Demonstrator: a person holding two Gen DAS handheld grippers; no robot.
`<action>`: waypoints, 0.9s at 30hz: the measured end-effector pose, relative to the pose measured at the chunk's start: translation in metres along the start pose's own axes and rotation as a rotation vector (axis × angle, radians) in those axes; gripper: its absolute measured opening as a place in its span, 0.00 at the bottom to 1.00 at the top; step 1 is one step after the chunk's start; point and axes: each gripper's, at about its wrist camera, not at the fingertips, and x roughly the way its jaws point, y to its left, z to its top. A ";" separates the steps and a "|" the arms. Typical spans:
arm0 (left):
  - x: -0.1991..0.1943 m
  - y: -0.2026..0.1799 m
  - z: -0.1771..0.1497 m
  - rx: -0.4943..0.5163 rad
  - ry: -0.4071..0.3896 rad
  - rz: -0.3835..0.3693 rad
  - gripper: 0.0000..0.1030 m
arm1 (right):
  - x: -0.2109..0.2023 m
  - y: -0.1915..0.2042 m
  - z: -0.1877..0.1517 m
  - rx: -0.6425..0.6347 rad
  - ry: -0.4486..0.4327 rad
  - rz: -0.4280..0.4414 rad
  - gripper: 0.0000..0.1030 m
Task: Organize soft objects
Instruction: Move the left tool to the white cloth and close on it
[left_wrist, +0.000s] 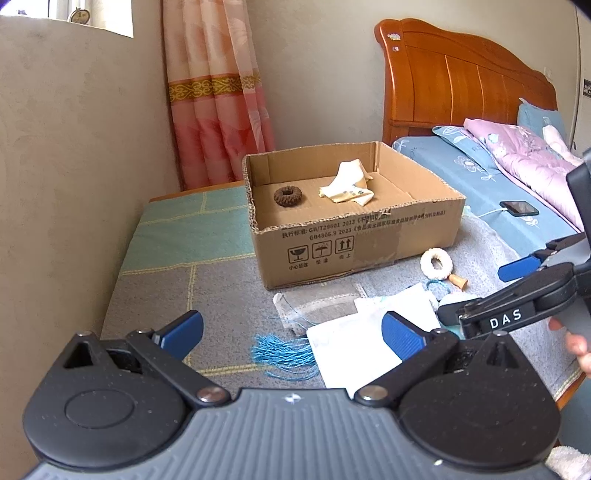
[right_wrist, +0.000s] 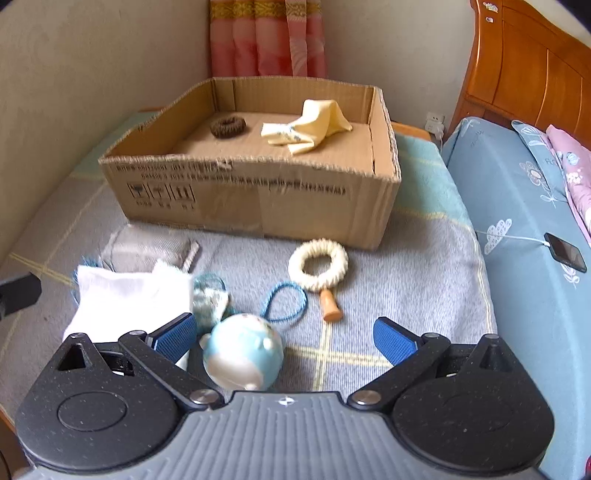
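An open cardboard box (left_wrist: 354, 236) (right_wrist: 258, 199) stands on the blanket-covered table. Inside lie a brown scrunchie (left_wrist: 287, 196) (right_wrist: 228, 127) and a crumpled cream cloth (left_wrist: 349, 184) (right_wrist: 306, 127). In front of it lie a white ring with a wooden handle (left_wrist: 437, 263) (right_wrist: 318, 267), a white cloth (left_wrist: 354, 343) (right_wrist: 129, 295), a grey pouch (left_wrist: 314, 304) (right_wrist: 147, 249), a blue tassel (left_wrist: 284, 354), a blue cord loop (right_wrist: 284, 301) and a pale blue round soft toy (right_wrist: 242, 356). My left gripper (left_wrist: 291, 334) is open above the tassel and white cloth. My right gripper (right_wrist: 284, 338) (left_wrist: 517, 291) is open, the toy between its fingers.
A bed with a blue sheet (left_wrist: 480, 177) (right_wrist: 524, 206), pink quilt (left_wrist: 524, 155) and wooden headboard (left_wrist: 461, 77) stands to the right. A phone on a cable (left_wrist: 519, 208) (right_wrist: 565, 252) lies on it. Walls and a pink curtain (left_wrist: 218, 107) close off left and back.
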 end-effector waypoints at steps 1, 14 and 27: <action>0.000 -0.001 0.000 0.000 0.002 -0.003 0.99 | 0.000 -0.001 -0.002 0.004 0.000 0.001 1.00; 0.011 -0.014 -0.004 0.048 0.032 -0.044 0.99 | -0.018 -0.021 -0.030 0.000 -0.007 0.047 1.00; 0.027 -0.043 -0.025 0.168 0.139 -0.168 0.99 | -0.017 -0.021 -0.055 -0.110 -0.030 0.123 1.00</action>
